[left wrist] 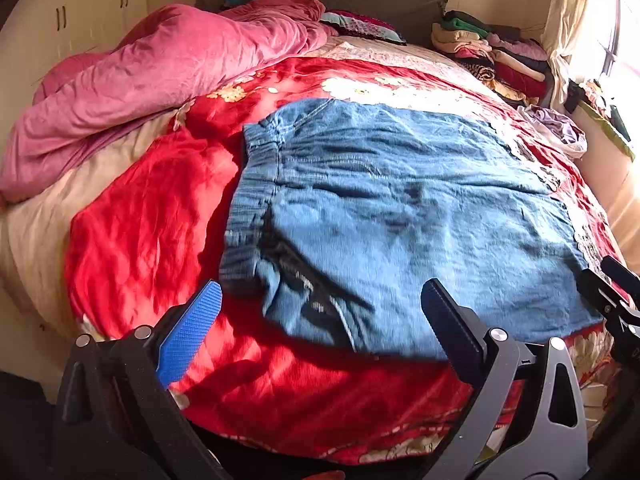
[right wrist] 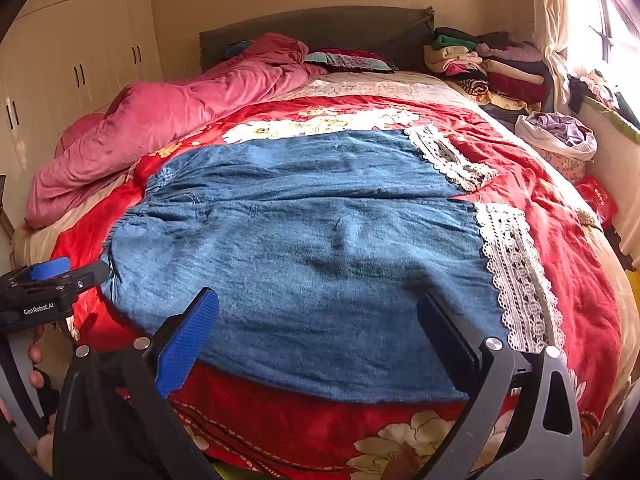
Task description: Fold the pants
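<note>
We see the bed (right wrist: pixel 580 264) under a red floral blanket (left wrist: pixel 152 216), and on its middle the blue pants (right wrist: pixel 312 248) lie spread flat, waistband toward the pink quilt (left wrist: pixel 160 76), lace-trimmed hems (right wrist: pixel 516 272) toward the window side. At the pants' near edge our left gripper (left wrist: pixel 320 308) and right gripper (right wrist: pixel 318 312) hover with fingers spread wide, pinching nothing.

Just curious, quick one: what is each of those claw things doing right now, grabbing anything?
Left gripper: open, holding nothing, above the waist end of the pants.
Right gripper: open, holding nothing, above the pants' near edge.
</note>
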`<state>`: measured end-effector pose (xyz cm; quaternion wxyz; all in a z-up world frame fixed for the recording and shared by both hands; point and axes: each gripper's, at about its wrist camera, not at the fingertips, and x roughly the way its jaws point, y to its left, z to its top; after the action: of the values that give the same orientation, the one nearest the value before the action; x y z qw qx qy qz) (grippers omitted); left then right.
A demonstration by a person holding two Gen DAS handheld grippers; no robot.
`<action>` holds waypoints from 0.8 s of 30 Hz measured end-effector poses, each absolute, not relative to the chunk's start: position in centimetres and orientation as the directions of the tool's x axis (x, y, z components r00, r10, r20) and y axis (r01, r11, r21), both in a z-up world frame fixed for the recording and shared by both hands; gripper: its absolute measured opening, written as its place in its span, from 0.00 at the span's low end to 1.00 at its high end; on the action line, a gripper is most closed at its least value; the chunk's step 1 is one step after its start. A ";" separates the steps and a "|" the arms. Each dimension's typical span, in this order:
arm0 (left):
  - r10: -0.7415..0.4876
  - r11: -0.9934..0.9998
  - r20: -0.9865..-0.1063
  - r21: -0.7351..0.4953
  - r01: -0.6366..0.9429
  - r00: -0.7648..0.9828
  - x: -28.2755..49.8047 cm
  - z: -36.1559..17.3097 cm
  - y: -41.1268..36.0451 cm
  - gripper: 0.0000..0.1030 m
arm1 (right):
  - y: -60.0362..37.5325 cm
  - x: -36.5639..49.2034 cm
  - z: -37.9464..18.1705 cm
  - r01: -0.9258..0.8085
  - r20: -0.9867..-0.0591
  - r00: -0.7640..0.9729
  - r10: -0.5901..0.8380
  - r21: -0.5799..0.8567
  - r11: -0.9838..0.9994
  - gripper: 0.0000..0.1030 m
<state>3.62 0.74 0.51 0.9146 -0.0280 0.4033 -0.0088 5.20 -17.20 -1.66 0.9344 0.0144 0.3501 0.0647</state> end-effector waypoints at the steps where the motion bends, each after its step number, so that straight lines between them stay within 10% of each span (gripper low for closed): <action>1: -0.039 0.998 -0.739 -0.060 -0.008 0.673 4.2 0.6 0.9 0.91 | -17.1 5.8 -1.5 -0.121 -0.659 0.739 0.135 0.068 0.990 0.96; 24: -0.012 0.996 -0.809 -0.061 -0.063 0.588 20.9 -0.8 9.6 0.91 | -8.7 25.7 0.4 -0.411 -0.688 0.676 0.263 -0.056 0.910 0.96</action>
<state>20.93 9.61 -0.84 0.8900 -0.0415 0.4538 0.0145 25.68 -8.71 0.37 0.9097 -0.1033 0.3571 0.1853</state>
